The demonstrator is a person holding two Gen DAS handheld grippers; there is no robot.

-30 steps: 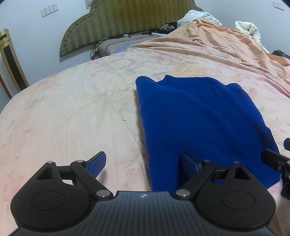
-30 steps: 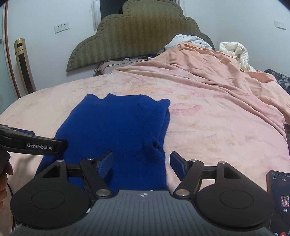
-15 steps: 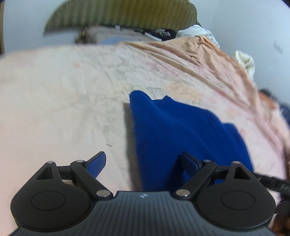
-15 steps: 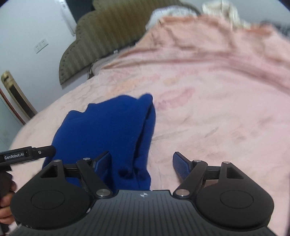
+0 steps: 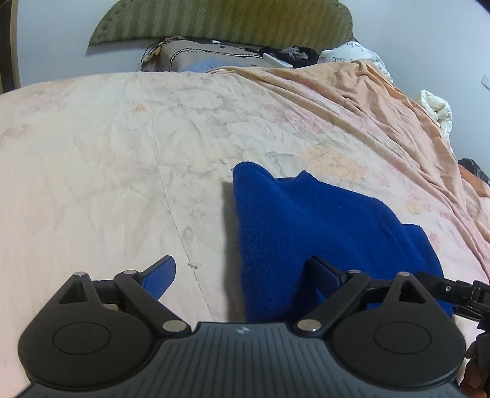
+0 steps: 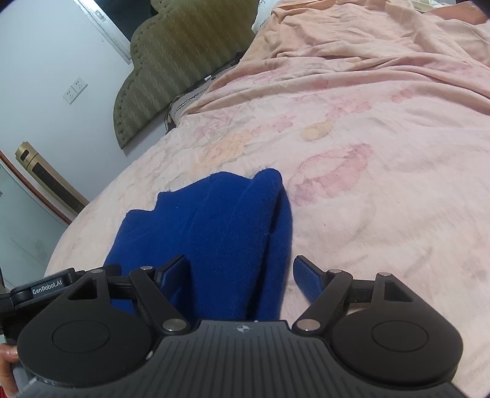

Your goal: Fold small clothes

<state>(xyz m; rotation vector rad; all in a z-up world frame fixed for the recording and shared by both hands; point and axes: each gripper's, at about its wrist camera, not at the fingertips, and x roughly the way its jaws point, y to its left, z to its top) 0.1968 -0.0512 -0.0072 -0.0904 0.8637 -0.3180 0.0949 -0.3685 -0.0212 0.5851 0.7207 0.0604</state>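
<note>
A dark blue knit garment [image 5: 306, 232] lies on the pale floral bedsheet [image 5: 107, 171], partly folded, with its near edge under both grippers. My left gripper [image 5: 242, 275] is open, its jaws straddling the garment's near left corner. My right gripper [image 6: 242, 275] is open over the garment's near right edge [image 6: 232, 238], where the fabric is doubled into a ridge. The left gripper's body shows at the left of the right wrist view [image 6: 46, 284]. The right gripper's body shows at the right of the left wrist view [image 5: 453, 290].
An orange-pink quilt [image 5: 367, 101] is bunched along the bed's right side. A green padded headboard [image 5: 220, 21] and pillows [image 5: 208, 58] stand at the far end. A white bundle [image 5: 438, 110] lies at the right edge. A gold floor unit [image 6: 46, 180] stands by the wall.
Both grippers have dropped closer to the bed and the garment's near edge. The right gripper has tilted to the left. Both stay open.
</note>
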